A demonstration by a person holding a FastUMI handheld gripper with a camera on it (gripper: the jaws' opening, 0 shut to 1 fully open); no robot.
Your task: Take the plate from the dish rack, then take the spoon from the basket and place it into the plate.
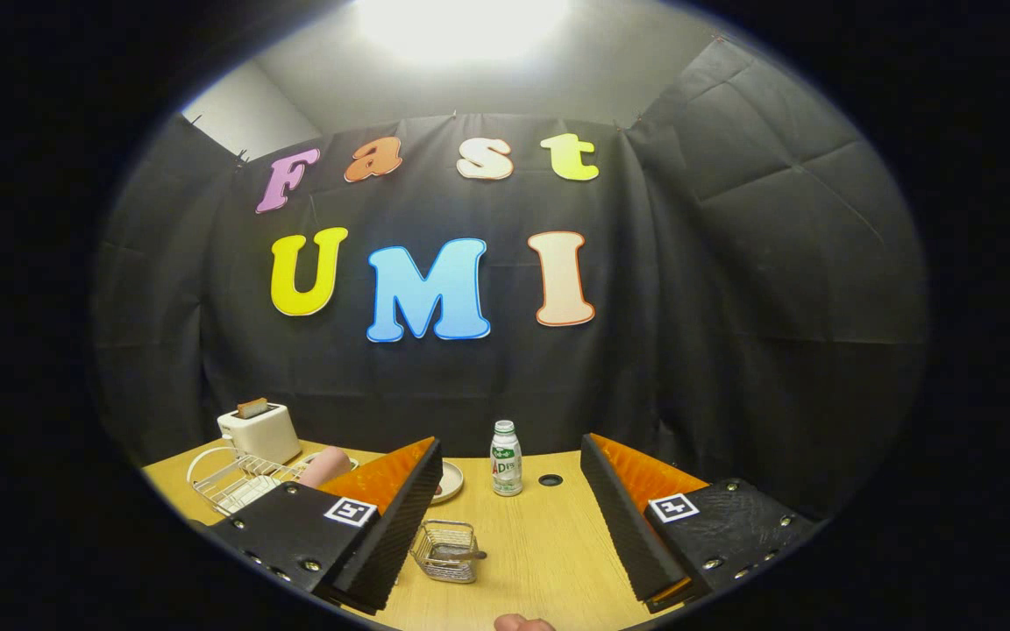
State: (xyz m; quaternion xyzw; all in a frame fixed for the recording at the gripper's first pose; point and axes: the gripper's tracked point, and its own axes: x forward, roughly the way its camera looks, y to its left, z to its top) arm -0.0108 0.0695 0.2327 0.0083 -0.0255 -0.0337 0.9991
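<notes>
The wooden table carries everything, with a white wire dish rack well off beyond the left finger and a white toaster behind it. The gripper hangs above the table with its fingers spread wide and nothing between them. A pale plate lies flat just past the left fingertip, so it seems already out of the rack. Near it stands a small bottle. The small wire basket sits between the fingers, nearer the left one, with the spoon inside. The likely risk: the light basket tips or drags if a finger catches its rim.
</notes>
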